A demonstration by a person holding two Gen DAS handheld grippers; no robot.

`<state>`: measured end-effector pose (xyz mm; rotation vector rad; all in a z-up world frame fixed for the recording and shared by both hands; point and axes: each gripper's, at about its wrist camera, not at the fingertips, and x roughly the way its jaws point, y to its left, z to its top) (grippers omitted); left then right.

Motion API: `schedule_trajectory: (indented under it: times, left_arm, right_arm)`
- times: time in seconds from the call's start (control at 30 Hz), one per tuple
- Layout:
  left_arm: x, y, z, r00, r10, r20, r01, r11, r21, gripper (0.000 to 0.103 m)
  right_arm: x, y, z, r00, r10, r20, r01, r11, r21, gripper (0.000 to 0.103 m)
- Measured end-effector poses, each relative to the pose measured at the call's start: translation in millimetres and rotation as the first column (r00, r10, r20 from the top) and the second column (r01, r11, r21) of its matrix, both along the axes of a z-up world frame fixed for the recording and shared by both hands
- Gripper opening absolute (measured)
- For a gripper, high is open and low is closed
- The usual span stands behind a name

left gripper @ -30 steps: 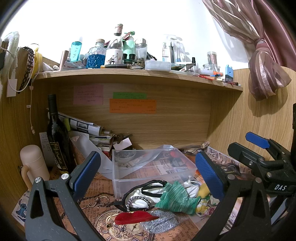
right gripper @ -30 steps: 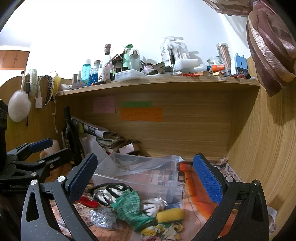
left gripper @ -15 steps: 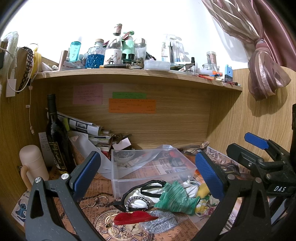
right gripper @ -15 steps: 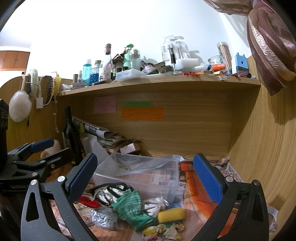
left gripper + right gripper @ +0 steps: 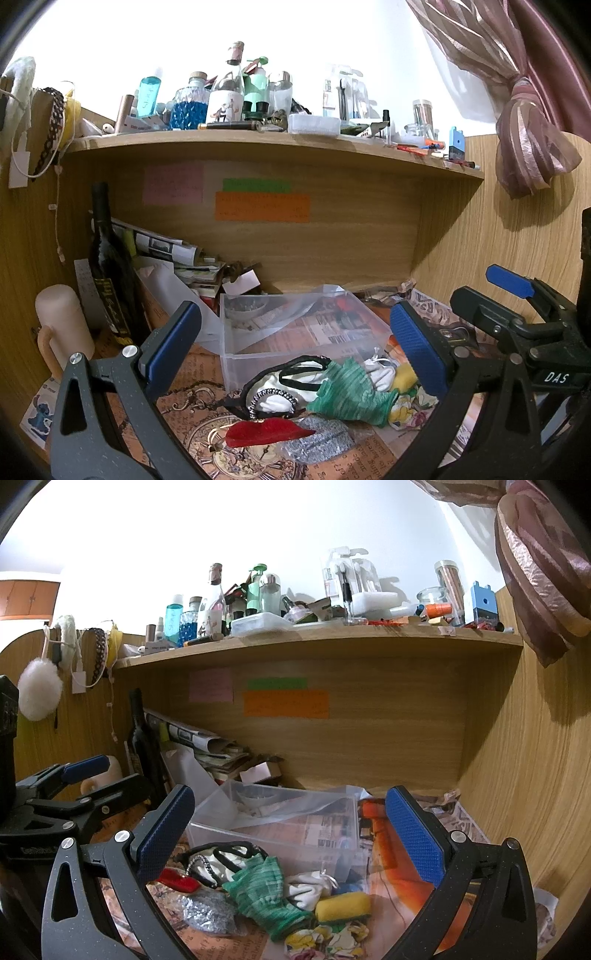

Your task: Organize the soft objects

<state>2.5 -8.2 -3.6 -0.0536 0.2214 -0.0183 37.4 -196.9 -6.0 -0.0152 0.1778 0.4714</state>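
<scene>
A heap of soft things lies on the desk in front of a clear plastic box (image 5: 295, 343) (image 5: 280, 830): a green knitted glove (image 5: 351, 393) (image 5: 266, 890), a white pouch with black straps (image 5: 291, 384) (image 5: 218, 860), a red piece (image 5: 269, 432) (image 5: 177, 880), a silver scrubber (image 5: 317, 441) (image 5: 207, 910), a yellow sponge (image 5: 343, 904) and a floral cloth (image 5: 328, 941). My left gripper (image 5: 291, 350) is open and empty above the heap. My right gripper (image 5: 288, 834) is open and empty, to the right of the left one.
A dark wine bottle (image 5: 110, 280), a pink mug (image 5: 62, 336) and stacked papers (image 5: 177, 254) stand at the back left. A cluttered shelf (image 5: 258, 136) overhangs the desk. A wooden wall (image 5: 535, 794) closes the right side. A curtain (image 5: 524, 147) hangs at top right.
Both grippers stay open and hover almost still; the view has shifted only slightly. Nothing in the heap has moved.
</scene>
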Motion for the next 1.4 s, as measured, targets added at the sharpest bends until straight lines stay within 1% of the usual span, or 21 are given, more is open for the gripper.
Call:
schedule_trajectory:
  times: [0.13, 0.27, 0.47, 0.67, 0.83, 0.93, 1.03, 1.13, 1.2, 1.27, 1.33, 1.4]
  left_arm:
    - [5, 1, -9, 0.999, -0.007, -0.038, 0.007, 1.000, -0.007, 0.103]
    - [11, 4, -24, 0.995, -0.003, -0.098, 0.002, 1.000, -0.010, 0.103]
    - [21, 17, -51, 0.982, 0.016, -0.191, -0.022, 0.999, -0.028, 0.103]
    - [33, 31, -79, 0.955, 0.020, -0.297, -0.045, 0.996, -0.079, 0.103]
    - [48, 40, -106, 0.919, 0.030, -0.393, -0.082, 0.990, -0.116, 0.103]
    - [53, 43, -119, 0.903, 0.029, -0.428, -0.094, 0.987, -0.131, 0.103]
    - [52, 40, -128, 0.898, 0.036, -0.439, -0.100, 0.987, -0.123, 0.103]
    - [54, 37, -134, 0.894, 0.030, -0.447, -0.093, 0.989, -0.119, 0.103]
    - [57, 38, -136, 0.891, 0.027, -0.454, -0.094, 0.988, -0.126, 0.103]
    - [60, 41, -139, 0.888, 0.016, -0.460, -0.091, 0.986, -0.141, 0.098]
    - [62, 43, -141, 0.884, -0.008, -0.467, -0.077, 0.984, -0.163, 0.086]
    - [62, 44, -141, 0.885, -0.017, -0.466, -0.073, 0.982, -0.174, 0.081]
  right_arm:
    - [8, -1, -6, 1.000, -0.003, -0.029, 0.002, 1.000, -0.008, 0.103]
    - [19, -3, -18, 0.997, -0.017, -0.080, 0.015, 0.999, -0.030, 0.103]
    - [34, -7, -42, 0.986, -0.037, -0.164, 0.024, 0.996, -0.081, 0.103]
    - [48, -14, -68, 0.966, -0.068, -0.248, 0.039, 0.992, -0.121, 0.103]
    - [62, -22, -85, 0.941, -0.096, -0.324, 0.053, 0.989, -0.137, 0.102]
    - [68, -27, -91, 0.929, -0.102, -0.355, 0.057, 0.989, -0.135, 0.098]
    - [75, -28, -98, 0.917, -0.105, -0.385, 0.054, 0.989, -0.141, 0.093]
    - [83, -25, -105, 0.901, -0.100, -0.423, 0.037, 0.987, -0.154, 0.086]
    - [88, -24, -109, 0.891, -0.090, -0.445, 0.020, 0.987, -0.159, 0.077]
    - [90, -25, -111, 0.887, -0.088, -0.453, 0.017, 0.987, -0.160, 0.076]
    - [92, -25, -111, 0.886, -0.090, -0.456, 0.015, 0.986, -0.167, 0.076]
    - [96, -25, -111, 0.882, -0.095, -0.461, 0.014, 0.984, -0.177, 0.072]
